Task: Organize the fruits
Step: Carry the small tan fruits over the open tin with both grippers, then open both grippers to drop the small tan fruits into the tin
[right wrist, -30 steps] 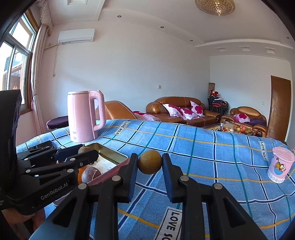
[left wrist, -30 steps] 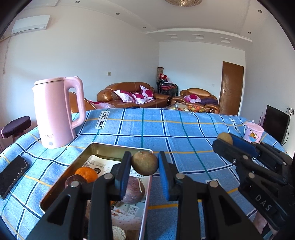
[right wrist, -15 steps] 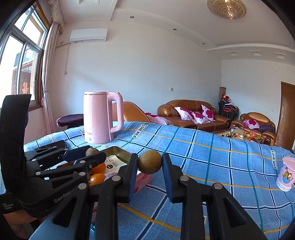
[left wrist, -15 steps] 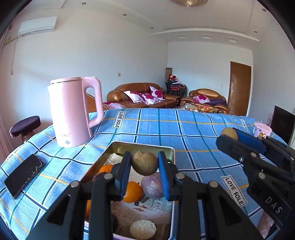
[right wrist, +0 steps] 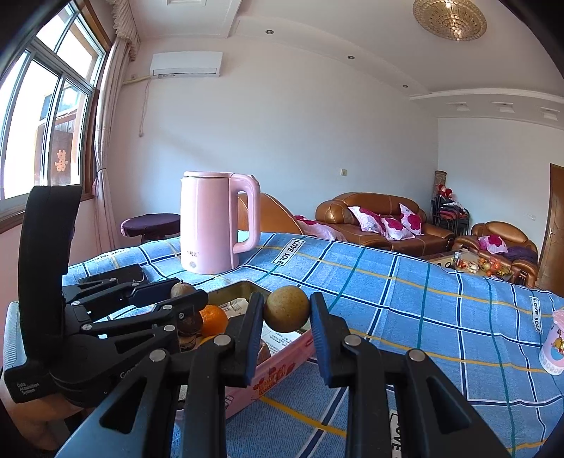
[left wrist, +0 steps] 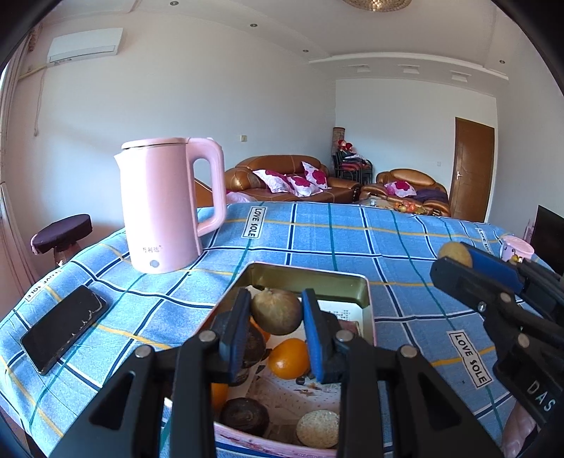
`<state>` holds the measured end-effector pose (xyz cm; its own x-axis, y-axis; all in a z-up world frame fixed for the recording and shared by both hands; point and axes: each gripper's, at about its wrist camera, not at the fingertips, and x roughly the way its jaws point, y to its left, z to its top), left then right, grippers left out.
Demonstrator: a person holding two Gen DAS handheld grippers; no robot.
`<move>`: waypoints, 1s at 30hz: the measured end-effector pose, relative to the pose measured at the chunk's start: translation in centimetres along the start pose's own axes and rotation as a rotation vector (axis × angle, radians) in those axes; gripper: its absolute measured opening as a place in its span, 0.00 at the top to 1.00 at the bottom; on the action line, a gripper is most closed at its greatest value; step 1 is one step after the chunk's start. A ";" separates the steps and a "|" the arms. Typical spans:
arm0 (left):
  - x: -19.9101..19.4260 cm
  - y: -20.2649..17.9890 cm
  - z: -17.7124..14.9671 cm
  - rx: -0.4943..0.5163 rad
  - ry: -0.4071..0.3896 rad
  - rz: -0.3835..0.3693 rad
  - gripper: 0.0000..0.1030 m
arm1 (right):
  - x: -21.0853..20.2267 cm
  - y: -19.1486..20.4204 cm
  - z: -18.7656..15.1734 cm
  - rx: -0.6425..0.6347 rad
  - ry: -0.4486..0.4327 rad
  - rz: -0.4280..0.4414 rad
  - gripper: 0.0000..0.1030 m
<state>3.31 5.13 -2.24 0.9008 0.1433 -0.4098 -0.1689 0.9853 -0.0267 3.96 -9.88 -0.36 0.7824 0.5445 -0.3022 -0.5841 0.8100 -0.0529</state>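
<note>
Left gripper (left wrist: 276, 319) clenches a brown-green fruit (left wrist: 276, 311) above the fruit tin (left wrist: 310, 282); right gripper (right wrist: 287, 317) grasps a tan fruit (right wrist: 287, 313) (pink kettle (left wrist: 165, 208) behind).

Tin (left wrist: 310, 278) near end cut off — kettle label (left wrist: 152, 249) unreadable.

Place: a home living room
Seating: brown leather sofas (left wrist: 289, 176) with flowered cushions
Fittings: wall air conditioner (right wrist: 186, 64), ceiling chandelier (right wrist: 449, 17), curtained window (right wrist: 46, 116)
Far corner: probably stacked chairs (right wrist: 451, 211)
</note>
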 end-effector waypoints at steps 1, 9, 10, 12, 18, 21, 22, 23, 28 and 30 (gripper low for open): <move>0.0 0.2 0.0 0.000 0.002 0.006 0.70 | 0.0 0.1 0.0 -0.001 0.001 0.003 0.72; 0.7 1.7 -0.5 -0.005 0.037 0.047 0.70 | 1.2 1.5 -0.1 -0.015 0.025 0.044 0.72; 0.8 1.9 -0.6 -0.007 0.042 0.048 0.70 | 1.4 1.8 -0.2 -0.019 0.030 0.049 0.72; 1.0 2.2 -0.8 -0.006 0.055 0.052 0.70 | 2.0 2.3 -0.4 -0.028 0.047 0.061 0.72; 1.8 2.7 -1.4 0.006 0.096 0.063 0.69 | 4.2 3.0 -1.1 -0.022 0.134 0.096 0.72; 2.1 2.9 -1.8 0.003 0.107 0.067 0.69 | 4.9 3.1 -1.5 -0.018 0.169 0.106 0.72; 2.1 2.9 -1.8 0.005 0.110 0.065 0.69 | 5.1 3.1 -1.5 -0.017 0.178 0.109 0.72; 2.1 2.8 -1.9 0.009 0.114 0.064 0.69 | 5.2 3.1 -1.5 -0.017 0.185 0.112 0.72; 2.1 2.6 -2.1 0.022 0.114 0.068 0.55 | 6.1 3.4 -1.8 -0.017 0.247 0.130 0.72; 1.8 2.7 -2.1 0.020 0.103 0.085 0.47 | 6.2 3.6 -1.8 -0.025 0.256 0.126 0.66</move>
<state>3.66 7.83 -4.94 0.8376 0.2170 -0.5013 -0.2337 0.9718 0.0302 6.31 -3.93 -4.19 0.6249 0.5652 -0.5386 -0.6811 0.7319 -0.0221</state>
